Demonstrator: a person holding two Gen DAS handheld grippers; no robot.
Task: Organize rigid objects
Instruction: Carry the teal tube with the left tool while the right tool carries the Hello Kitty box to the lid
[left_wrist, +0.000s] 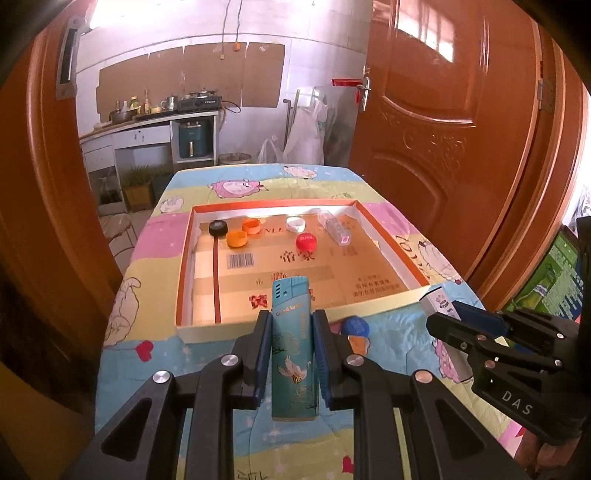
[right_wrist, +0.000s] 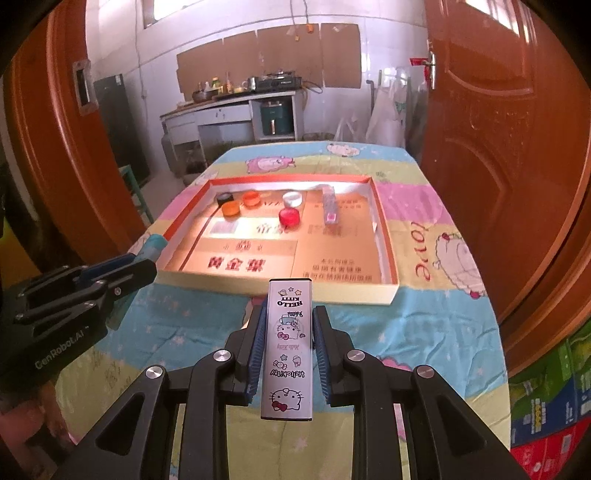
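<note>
Two grippers: each clamped on a lighter, above the near edge of the table (left_wrist: 399, 339).
Left gripper (left_wrist: 291, 325): pads pressed on a teal lighter (left_wrist: 293, 343).
Tray (left_wrist: 391, 229): mid-table; five bottle caps (left_wrist: 236, 238) and a clear lighter (left_wrist: 334, 229) along its far edge.
Right gripper (right_wrist: 289, 321): closed on a white cartoon-cat lighter (right_wrist: 289, 347).
</note>
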